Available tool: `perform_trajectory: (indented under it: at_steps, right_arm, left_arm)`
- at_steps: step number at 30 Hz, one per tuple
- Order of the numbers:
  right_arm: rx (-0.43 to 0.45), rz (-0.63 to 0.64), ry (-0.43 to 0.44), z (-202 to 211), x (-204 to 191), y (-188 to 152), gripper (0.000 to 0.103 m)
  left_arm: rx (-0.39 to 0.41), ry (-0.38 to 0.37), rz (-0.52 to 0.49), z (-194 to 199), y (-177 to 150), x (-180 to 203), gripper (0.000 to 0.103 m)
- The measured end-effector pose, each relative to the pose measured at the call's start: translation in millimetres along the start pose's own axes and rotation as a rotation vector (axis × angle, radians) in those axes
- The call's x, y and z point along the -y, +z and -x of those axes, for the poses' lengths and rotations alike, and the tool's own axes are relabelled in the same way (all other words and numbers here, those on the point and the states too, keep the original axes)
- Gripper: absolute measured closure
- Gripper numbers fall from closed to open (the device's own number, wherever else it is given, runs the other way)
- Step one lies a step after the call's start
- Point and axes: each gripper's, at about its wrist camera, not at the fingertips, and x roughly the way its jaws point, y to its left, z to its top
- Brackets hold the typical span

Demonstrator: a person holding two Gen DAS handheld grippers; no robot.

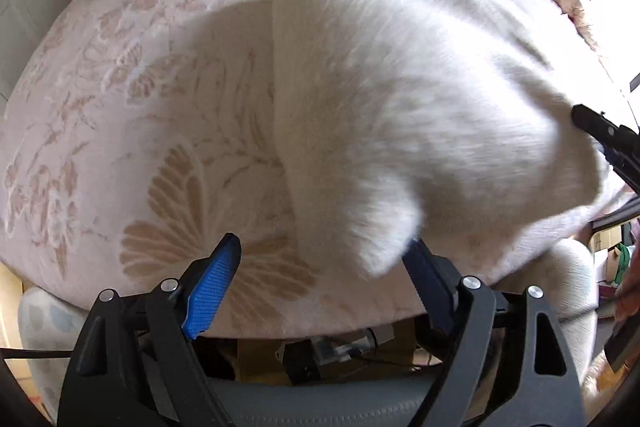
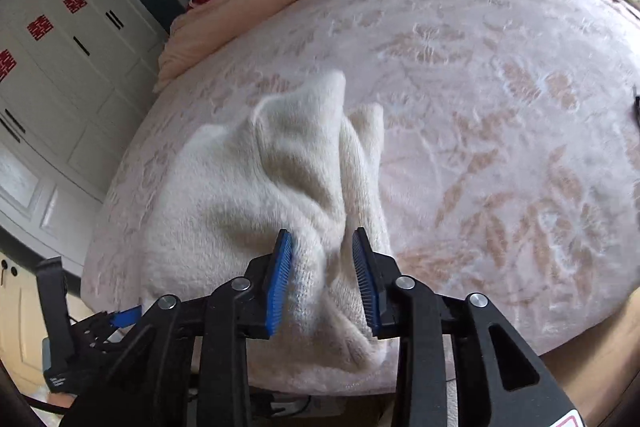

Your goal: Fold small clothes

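Two claws work one fluffy white garment (image 2: 256,195), lifted across mid-frame over the pink bedspread (image 2: 500,131). Our right claw (image 2: 324,283) pinches a bunched fold; our left claw (image 1: 324,263) gapes, holding nothing. Next, we judge, the left must catch the hanging corner.

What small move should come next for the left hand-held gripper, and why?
Probably close the left hand-held gripper on the sweater corner hanging between its open fingers. The right hand-held gripper seems to pinch the cloth already, above the bed.
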Motion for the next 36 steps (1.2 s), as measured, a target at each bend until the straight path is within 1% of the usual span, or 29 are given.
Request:
perform_trajectory:
  at_steps: [1,2,3,4,5,6,7,8,9,10,11,12,13,14,15,17,18,19,20,21,23,26,27,29,30,32,34,35,36]
  right_arm:
    - [0.029,0.021,-0.017,12,-7,3,0.07]
    - [0.055,0.05,-0.015,22,-14,7,0.07]
    - [0.077,0.071,-0.002,29,-22,11,0.073]
    - [0.082,0.088,0.024,30,-30,16,0.074]
    - [0.072,0.109,0.054,28,-39,19,0.077]
    - [0.057,0.128,0.086,21,-48,21,0.084]
    - [0.037,0.146,0.109,11,-55,21,0.088]
    - [0.008,0.171,0.118,-2,-60,21,0.092]
    - [-0.025,0.199,0.105,-18,-63,19,0.098]
    - [-0.056,0.221,0.023,-39,-58,16,0.099]
    - [-0.091,0.232,-0.083,-61,-46,12,0.103]
    - [-0.126,0.211,-0.11,-77,-30,8,0.103]
    - [-0.13,0.152,-0.08,-80,-17,7,0.103]
    - [-0.123,0.108,-0.054,-73,-15,9,0.103]
    - [-0.113,0.112,-0.057,-62,-22,11,0.103]
    - [-0.058,0.174,-0.072,-40,-42,11,0.103]
    - [-0.048,0.199,-0.077,-36,-47,9,0.103]
    - [-0.062,0.214,-0.093,-42,-46,6,0.103]
    - [-0.098,0.224,-0.132,-56,-39,0,0.103]
    - [-0.139,0.221,-0.145,-72,-29,-6,0.103]
    - [-0.119,0.154,-0.091,-63,-23,-5,0.103]
    - [-0.047,0.175,-0.059,-28,-41,-2,0.103]
    - [-0.053,0.192,-0.073,-26,-42,-5,0.103]
    - [-0.111,0.226,-0.148,-46,-29,-17,0.103]
    - [-0.143,0.218,-0.137,-58,-18,-24,0.103]
    - [-0.126,0.13,-0.071,-47,-11,-23,0.103]
    - [-0.062,0.103,-0.035,-21,-20,-17,0.103]
    - [-0.037,0.109,-0.038,-13,-24,-17,0.103]
    - [-0.04,0.121,-0.054,-12,-27,-18,0.103]
  left_arm:
    - [0.032,-0.026,-0.002,16,1,1,0.023]
    - [0.068,-0.055,0.0,34,4,2,0.023]
    - [0.108,-0.081,0.003,49,9,3,0.02]
    - [0.158,-0.093,0.007,64,17,5,0.018]
    - [0.196,-0.085,0.011,72,26,9,0.016]
    - [0.227,-0.082,0.011,74,36,13,0.016]
    - [0.242,-0.071,0.007,69,47,18,0.016]
    - [0.235,-0.041,0.009,56,57,22,0.016]
    - [0.215,-0.017,0.012,41,65,24,0.016]
    - [0.173,0.009,0.014,21,72,26,0.016]
    - [0.133,0.021,0.019,2,77,24,0.016]
    - [0.095,0.041,0.025,-17,80,23,0.016]
    - [0.067,0.036,0.032,-28,78,22,0.016]
    - [0.043,0.02,0.042,-35,76,20,0.016]
    - [0.043,0.028,0.058,-39,73,17,0.016]
    - [0.062,0.032,0.062,-37,69,14,0.016]
    - [0.062,0.033,0.06,-37,68,15,0.016]
    - [0.06,0.033,0.064,-37,69,15,0.015]
    - [0.057,0.033,0.067,-38,69,15,0.015]
    - [0.052,0.03,0.068,-39,70,16,0.014]
    - [0.048,0.039,0.063,-41,70,17,0.014]
    - [0.067,0.068,0.036,-38,70,20,0.013]
    - [0.068,0.07,0.036,-38,70,20,0.013]
    - [0.068,0.07,0.041,-38,69,20,0.012]
    - [0.063,0.064,0.044,-39,69,20,0.011]
    - [0.061,0.067,0.059,-39,68,20,0.011]
    - [0.073,0.079,0.058,-36,67,19,0.011]
    - [0.075,0.082,0.056,-34,66,19,0.011]
    - [0.075,0.078,0.06,-34,66,18,0.011]
